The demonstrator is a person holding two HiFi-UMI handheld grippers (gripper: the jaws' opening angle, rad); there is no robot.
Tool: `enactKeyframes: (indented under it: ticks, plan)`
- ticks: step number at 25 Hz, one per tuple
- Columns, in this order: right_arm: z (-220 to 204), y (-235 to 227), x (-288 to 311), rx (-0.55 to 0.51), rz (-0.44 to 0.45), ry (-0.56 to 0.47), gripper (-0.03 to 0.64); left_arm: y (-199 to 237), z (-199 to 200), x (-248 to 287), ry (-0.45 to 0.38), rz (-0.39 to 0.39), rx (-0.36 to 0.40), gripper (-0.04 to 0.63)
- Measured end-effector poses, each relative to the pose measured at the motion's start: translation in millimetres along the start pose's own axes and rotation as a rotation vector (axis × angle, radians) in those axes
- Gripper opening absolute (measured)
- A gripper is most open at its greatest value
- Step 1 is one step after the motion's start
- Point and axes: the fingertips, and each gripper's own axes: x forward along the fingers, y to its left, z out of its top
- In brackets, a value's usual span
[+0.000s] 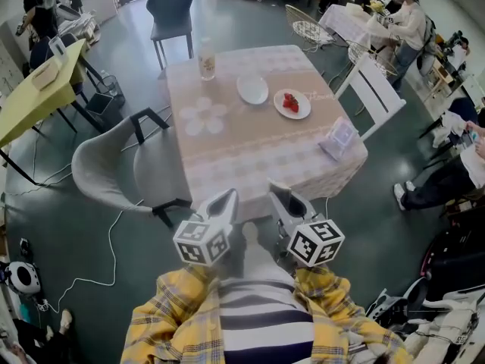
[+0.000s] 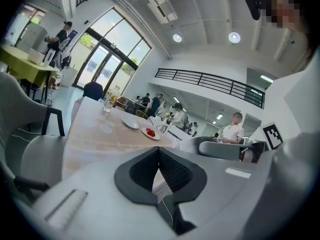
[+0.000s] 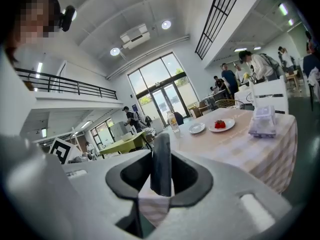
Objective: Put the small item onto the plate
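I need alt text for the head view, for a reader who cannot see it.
Seen from above, a person holds the left gripper and the right gripper low at the near edge of a cloth-covered table. Farther along the table stand a bottle, an empty white plate and a second plate with a small red item.

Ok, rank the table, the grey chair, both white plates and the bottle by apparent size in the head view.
1. table
2. grey chair
3. plate with the red item and empty plate: about alike, not ranked
4. bottle, foreshortened from above
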Motion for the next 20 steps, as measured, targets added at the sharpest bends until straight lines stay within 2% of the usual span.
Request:
enactKeyframes:
  ticks: [12, 20]
  plan:
    - [50.3, -49.1, 59.8, -0.008, 0.044, 0.021, 0.103, 14.8, 34.9, 86.7, 0.005, 0.020, -0.009, -0.012]
    - [72.1, -74.7, 108.0, -0.021, 0.096, 0.055, 0.103, 41.3, 54.5, 132.9, -0.008, 0.075, -0.035, -0.012]
